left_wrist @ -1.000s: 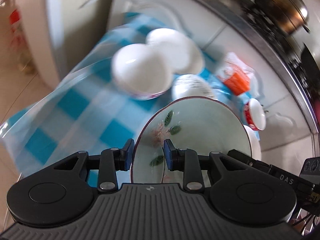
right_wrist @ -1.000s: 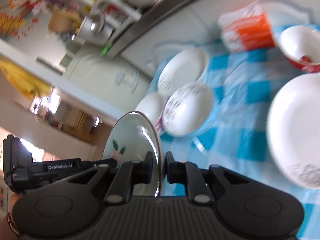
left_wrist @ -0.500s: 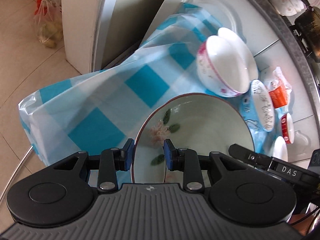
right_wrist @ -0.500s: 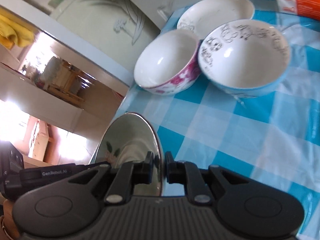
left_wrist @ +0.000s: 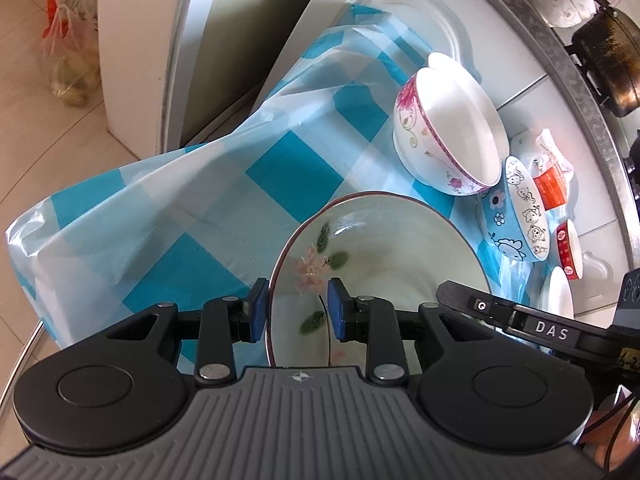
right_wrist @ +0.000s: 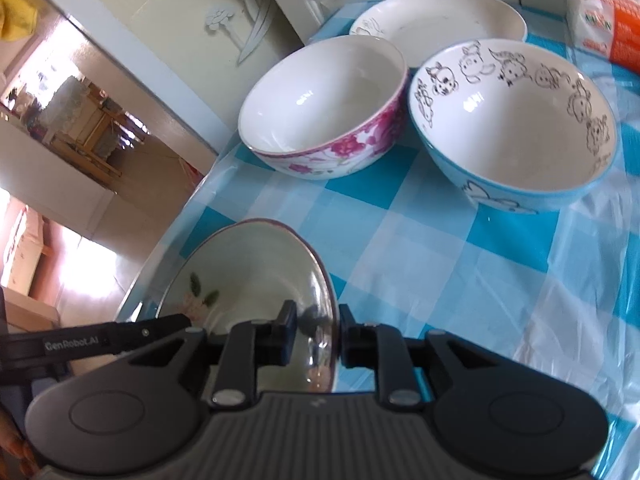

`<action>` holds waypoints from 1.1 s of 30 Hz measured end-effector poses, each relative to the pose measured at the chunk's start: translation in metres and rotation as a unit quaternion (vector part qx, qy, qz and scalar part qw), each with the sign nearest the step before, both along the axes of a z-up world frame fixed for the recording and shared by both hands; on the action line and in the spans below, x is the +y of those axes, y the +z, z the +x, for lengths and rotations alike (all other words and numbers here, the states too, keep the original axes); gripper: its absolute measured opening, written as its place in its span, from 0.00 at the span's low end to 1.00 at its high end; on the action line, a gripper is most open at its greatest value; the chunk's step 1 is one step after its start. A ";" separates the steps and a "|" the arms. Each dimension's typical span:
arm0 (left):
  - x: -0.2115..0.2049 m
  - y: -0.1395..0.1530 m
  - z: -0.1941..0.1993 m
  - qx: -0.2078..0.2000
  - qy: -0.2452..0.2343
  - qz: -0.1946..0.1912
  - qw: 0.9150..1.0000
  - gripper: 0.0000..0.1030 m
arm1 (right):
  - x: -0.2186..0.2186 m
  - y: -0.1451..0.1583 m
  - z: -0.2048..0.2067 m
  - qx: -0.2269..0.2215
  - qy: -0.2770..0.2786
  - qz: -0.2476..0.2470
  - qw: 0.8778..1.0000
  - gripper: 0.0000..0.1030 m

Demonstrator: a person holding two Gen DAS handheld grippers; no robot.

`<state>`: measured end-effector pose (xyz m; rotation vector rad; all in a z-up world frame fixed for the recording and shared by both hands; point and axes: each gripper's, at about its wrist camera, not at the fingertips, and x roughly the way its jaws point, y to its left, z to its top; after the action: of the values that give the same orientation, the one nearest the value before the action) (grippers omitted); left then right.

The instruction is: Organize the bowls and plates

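L gripper [left_wrist: 296,316] & R gripper [right_wrist: 316,340] are both straddling opposite rims of the green floral bowl [left_wrist: 384,264] near the bench's front edge w/ jaws partly open, risking slip/tilt onto the checked cloth [right_wrist: 440,264] if grip's uneven.

A: Left hand-held gripper [left_wrist: 296,316]: black ribbed housing, blue pads [left_wrist: 335,316], silver screws.

B: Right hand-held gripper [right_wrist: 316,336]: matching housing, black pads [right_wrist: 287,332], silver screws.
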<state>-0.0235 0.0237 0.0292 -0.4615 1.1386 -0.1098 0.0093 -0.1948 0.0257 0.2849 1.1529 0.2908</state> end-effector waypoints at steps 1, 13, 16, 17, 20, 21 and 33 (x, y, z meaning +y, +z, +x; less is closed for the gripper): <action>0.000 0.000 -0.002 -0.002 -0.002 -0.001 1.000 0.30 | 0.001 -0.001 0.000 0.000 0.003 -0.005 1.000 0.22; 0.005 0.008 -0.013 -0.019 0.002 -0.014 1.000 0.39 | 0.004 0.011 -0.006 -0.018 0.028 -0.063 0.997 0.33; 0.002 0.019 -0.016 -0.025 -0.007 -0.007 1.000 0.45 | -0.002 0.024 -0.014 -0.034 0.030 -0.068 0.997 0.44; -0.001 0.024 -0.018 -0.029 -0.014 0.000 0.999 0.50 | -0.005 0.028 -0.018 -0.039 0.031 -0.070 0.996 0.49; -0.012 0.035 -0.024 -0.043 -0.037 0.022 0.998 0.53 | -0.011 0.036 -0.027 -0.058 0.025 -0.077 0.995 0.62; -0.016 0.039 -0.025 -0.047 -0.045 0.026 0.998 0.54 | -0.015 0.041 -0.031 -0.064 0.023 -0.079 0.995 0.63; -0.081 0.089 -0.034 -0.098 -0.128 0.075 0.984 0.70 | -0.070 0.078 -0.066 -0.151 -0.041 -0.087 0.984 0.85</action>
<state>-0.0573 -0.0571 0.1181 -0.1633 0.9994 -0.2853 -0.0564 -0.2649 0.1034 0.1284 0.8587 0.1515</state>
